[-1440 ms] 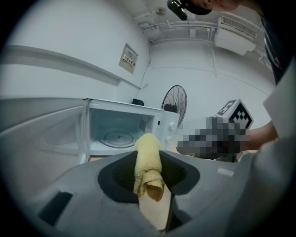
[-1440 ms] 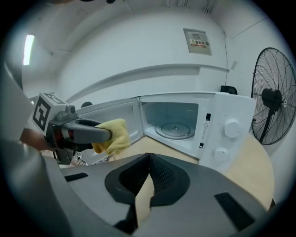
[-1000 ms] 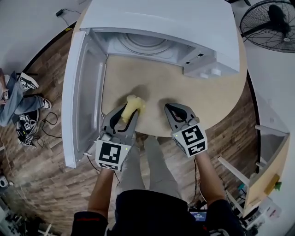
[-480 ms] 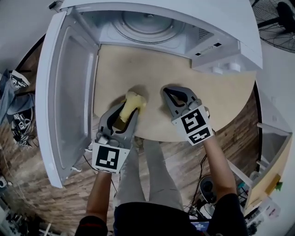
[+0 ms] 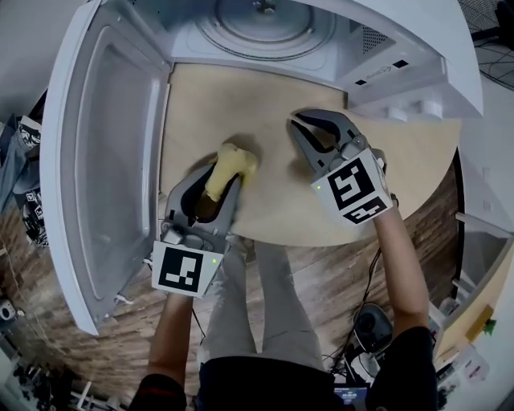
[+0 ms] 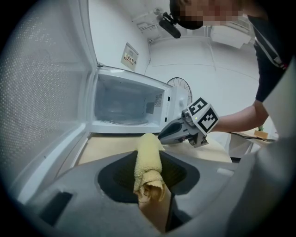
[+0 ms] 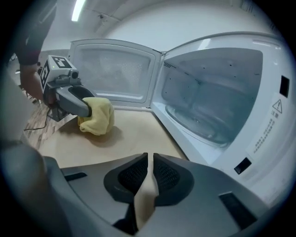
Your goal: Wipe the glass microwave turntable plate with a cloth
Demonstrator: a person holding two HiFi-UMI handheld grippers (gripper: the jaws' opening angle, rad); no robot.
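Yellow cloth (image 5: pixel 233 158) is clamped in the left gripper (image 5: pixel 226 172), just over the table (image 5: pixel 265 197). Right gripper (image 5: pixel 295 122) is closed up, nothing held. Glass turntable plate (image 5: pixel 265 28) is seated inside the opened microwave (image 5: pixel 401 48).

One microwave (image 5: pixel 401 48), one plate (image 5: pixel 265 24), one cloth (image 5: pixel 231 160), one table (image 5: pixel 241 96), one fan (image 6: pixel 178 89), two grippers (one per hand): left gripper (image 5: pixel 225 178), right gripper (image 5: pixel 297 122).

place: test room or lab, not a home kitchen | evidence: lone white microwave (image 5: pixel 401 36) on a round wooden worktop (image 5: pixel 265 120) | wood-look floor (image 5: pixel 96 353), loose cables (image 5: pixel 350 315) near right | standing fan (image 6: pixel 178 90) far right | bare white walls, ceiling strip light (image 7: pixel 79 9)
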